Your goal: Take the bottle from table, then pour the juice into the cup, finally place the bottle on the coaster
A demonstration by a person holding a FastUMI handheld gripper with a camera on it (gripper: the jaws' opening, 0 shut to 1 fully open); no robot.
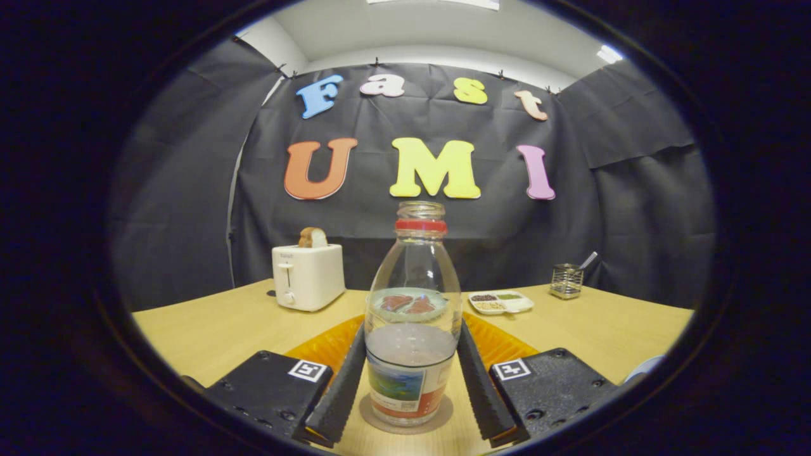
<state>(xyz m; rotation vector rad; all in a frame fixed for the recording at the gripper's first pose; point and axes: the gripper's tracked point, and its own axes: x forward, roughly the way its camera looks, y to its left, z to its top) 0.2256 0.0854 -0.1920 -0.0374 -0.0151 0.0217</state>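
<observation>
A clear glass bottle (412, 316) with a red neck ring and no cap stands upright on a round grey coaster (443, 415) on the wooden table (209, 329). A low level of liquid sits just above its colourful label. My gripper (412, 335) holds it at mid-height. The left finger (345, 386) and the right finger (481, 380) each lie against a side of the glass. A pale curved rim (646, 367), possibly the cup, peeks past the right gripper block.
An orange plate (326, 345) lies just beyond the fingers, behind the bottle. A white toaster (308, 276) holding a bread slice stands back left. A white divided dish (500, 302) and a wire holder (566, 281) with a utensil sit back right.
</observation>
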